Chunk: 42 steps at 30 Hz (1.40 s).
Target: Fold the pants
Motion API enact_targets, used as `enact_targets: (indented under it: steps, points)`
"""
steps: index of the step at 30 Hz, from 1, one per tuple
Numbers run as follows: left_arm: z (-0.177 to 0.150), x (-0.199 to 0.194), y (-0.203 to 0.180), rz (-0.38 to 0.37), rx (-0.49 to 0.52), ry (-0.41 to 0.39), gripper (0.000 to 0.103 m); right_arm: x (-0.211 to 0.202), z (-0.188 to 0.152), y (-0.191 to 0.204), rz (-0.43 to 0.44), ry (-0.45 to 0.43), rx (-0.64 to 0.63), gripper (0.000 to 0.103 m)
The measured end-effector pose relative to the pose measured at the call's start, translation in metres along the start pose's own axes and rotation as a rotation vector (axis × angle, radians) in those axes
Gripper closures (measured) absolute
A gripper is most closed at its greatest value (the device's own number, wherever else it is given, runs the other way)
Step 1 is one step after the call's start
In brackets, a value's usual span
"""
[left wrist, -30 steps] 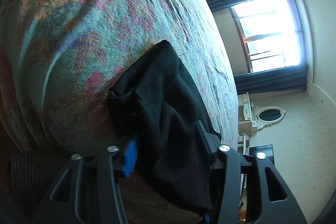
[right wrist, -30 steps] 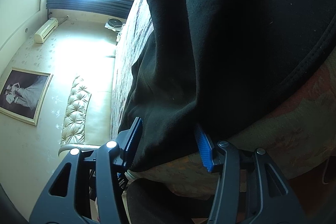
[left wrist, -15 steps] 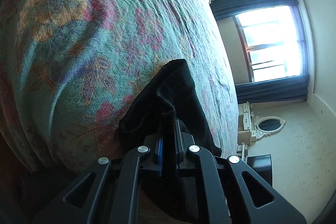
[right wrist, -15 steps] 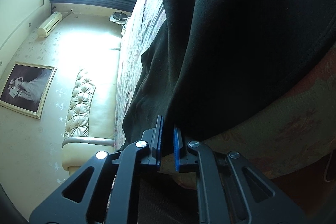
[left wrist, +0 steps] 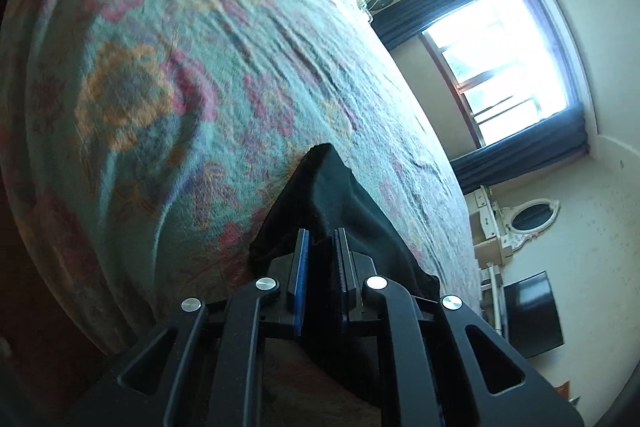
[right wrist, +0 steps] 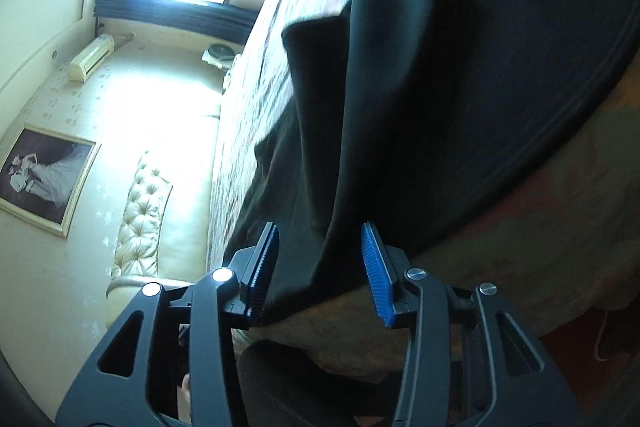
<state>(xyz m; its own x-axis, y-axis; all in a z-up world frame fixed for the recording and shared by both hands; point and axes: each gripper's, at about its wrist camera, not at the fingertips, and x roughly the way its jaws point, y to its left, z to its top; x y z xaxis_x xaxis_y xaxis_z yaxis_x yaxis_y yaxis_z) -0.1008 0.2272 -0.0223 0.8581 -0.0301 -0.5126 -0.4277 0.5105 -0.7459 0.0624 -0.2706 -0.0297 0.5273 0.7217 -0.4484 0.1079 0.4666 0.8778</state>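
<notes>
Black pants lie on a floral bedspread near the bed's edge. In the left wrist view one end of them is pulled up into a peak. My left gripper pinches that cloth between its narrow blue pads, and its jaws are opening slightly. In the right wrist view the pants fill the upper right, with a stitched hem curving down the right. My right gripper has a fold of the black cloth between its jaws, which are opening. Its blue pads stand wide apart and do not squeeze the fold.
The bedspread drops over the bed's edge just below both grippers. A bright window with dark curtains, a white dresser with an oval mirror and a dark screen stand beyond. A tufted headboard and a framed picture are at left.
Both grippers went from open to shut on the black cloth. Since then the right jaws have spread wide again and the left have parted a little. The left view rose and shows more bedspread.
</notes>
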Motion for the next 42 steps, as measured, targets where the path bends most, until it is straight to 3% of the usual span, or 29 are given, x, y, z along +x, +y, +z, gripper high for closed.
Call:
enact_targets:
  steps: [2, 4, 7, 9, 12, 14, 17, 20, 23, 24, 27, 34, 42]
  points:
    - [0.0, -0.015, -0.017, 0.0, 0.074, -0.049, 0.08, -0.028, 0.033, -0.007, -0.008, -0.117, 0.034, 0.061]
    - [-0.002, -0.019, -0.041, -0.047, 0.14, -0.045, 0.062, -0.058, 0.074, -0.015, -0.033, -0.246, 0.064, 0.057]
    - [-0.02, -0.005, -0.085, -0.183, 0.2, 0.039, 0.035, -0.094, 0.136, -0.033, -0.042, -0.412, 0.121, 0.052]
    - [-0.041, 0.017, -0.114, -0.29, 0.185, 0.15, 0.028, -0.104, 0.175, -0.046, -0.065, -0.478, 0.151, 0.051]
    - [-0.089, 0.06, -0.146, -0.408, 0.096, 0.387, 0.024, -0.103, 0.228, -0.069, -0.153, -0.486, 0.176, 0.051]
    - [-0.132, 0.088, -0.163, -0.433, 0.038, 0.541, 0.024, -0.098, 0.254, -0.088, -0.161, -0.48, 0.224, 0.051]
    - [-0.188, 0.116, -0.187, -0.422, 0.048, 0.697, 0.024, -0.087, 0.285, -0.111, -0.202, -0.451, 0.278, 0.051]
    - [-0.233, 0.129, -0.215, -0.433, 0.106, 0.775, 0.024, -0.072, 0.298, -0.123, -0.233, -0.429, 0.288, 0.052]
    - [-0.27, 0.136, -0.242, -0.475, 0.138, 0.802, 0.024, -0.06, 0.313, -0.116, -0.244, -0.402, 0.204, 0.052]
    - [-0.28, 0.139, -0.248, -0.488, 0.147, 0.799, 0.024, -0.057, 0.317, -0.115, -0.257, -0.392, 0.194, 0.058]
    - [-0.303, 0.155, -0.259, -0.486, 0.134, 0.789, 0.024, -0.047, 0.32, -0.123, -0.265, -0.361, 0.21, 0.095]
    - [-0.326, 0.178, -0.26, -0.441, 0.039, 0.77, 0.024, -0.072, 0.31, -0.114, -0.113, -0.379, 0.189, 0.097]
    - [-0.329, 0.18, -0.259, -0.406, 0.007, 0.677, 0.023, -0.126, 0.302, -0.042, 0.022, -0.42, 0.044, 0.097]
